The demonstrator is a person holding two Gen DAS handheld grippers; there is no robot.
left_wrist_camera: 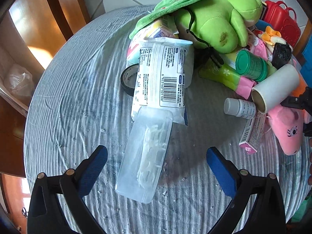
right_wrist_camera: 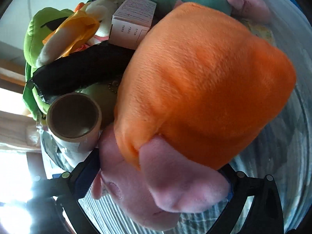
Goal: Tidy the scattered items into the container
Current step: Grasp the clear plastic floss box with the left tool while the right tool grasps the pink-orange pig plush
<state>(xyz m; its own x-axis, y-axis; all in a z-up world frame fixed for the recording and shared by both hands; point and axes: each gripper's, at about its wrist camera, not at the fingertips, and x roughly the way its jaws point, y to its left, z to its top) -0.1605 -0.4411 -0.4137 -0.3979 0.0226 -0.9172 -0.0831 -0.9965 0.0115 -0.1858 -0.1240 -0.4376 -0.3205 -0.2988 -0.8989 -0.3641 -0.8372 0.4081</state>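
My left gripper [left_wrist_camera: 156, 156] is open, its blue pads on either side of a clear plastic box of floss picks [left_wrist_camera: 145, 158] that lies on the grey-striped table cover. A white barcoded packet [left_wrist_camera: 161, 80] lies just beyond the box. A green plush frog [left_wrist_camera: 220, 17], green-lidded jar [left_wrist_camera: 251, 66], white roll [left_wrist_camera: 275, 87], small white bottle [left_wrist_camera: 238, 108] and pink box [left_wrist_camera: 253, 134] crowd the right. My right gripper [right_wrist_camera: 156, 183] has its fingers around a pink plush pig in orange [right_wrist_camera: 195, 89], also in the left wrist view [left_wrist_camera: 288, 130]; the plush hides the fingertips.
A black tape roll [left_wrist_camera: 127, 80] lies left of the packet. A red plastic case [left_wrist_camera: 282, 21] sits at the far right. Wooden furniture [left_wrist_camera: 39, 29] stands left of the round table. A cardboard tube end [right_wrist_camera: 74, 115] and pink carton [right_wrist_camera: 132, 21] press against the plush.
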